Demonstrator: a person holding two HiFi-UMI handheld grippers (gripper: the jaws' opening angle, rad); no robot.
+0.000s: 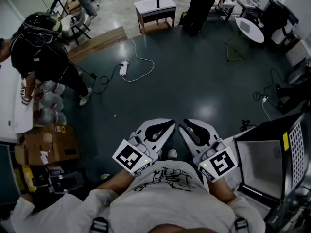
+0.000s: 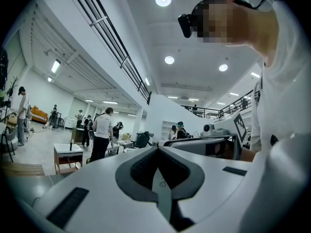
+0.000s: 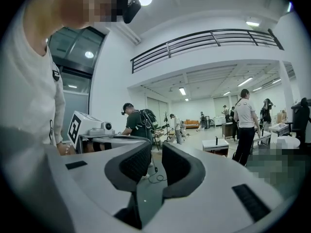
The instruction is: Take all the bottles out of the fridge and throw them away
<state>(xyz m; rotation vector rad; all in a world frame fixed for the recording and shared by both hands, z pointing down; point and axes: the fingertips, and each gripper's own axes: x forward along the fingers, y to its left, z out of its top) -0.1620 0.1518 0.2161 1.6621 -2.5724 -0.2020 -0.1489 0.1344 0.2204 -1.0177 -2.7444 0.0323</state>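
I hold both grippers close to my chest, pointing level over the dark floor. My left gripper is shut, its dark pads meeting at the tips with nothing between them. My right gripper stands slightly open, with a narrow empty gap between its pads. At the right edge of the head view stands a small dark fridge with its door swung open and a pale inside. I see no bottle in it from here. Several clear plastic bottles lie in a heap at the far left.
A person with a backpack bends over a white surface at the left. A cardboard box sits below them. A power strip with its cable lies on the floor ahead. Beyond it are a small white table and another standing person.
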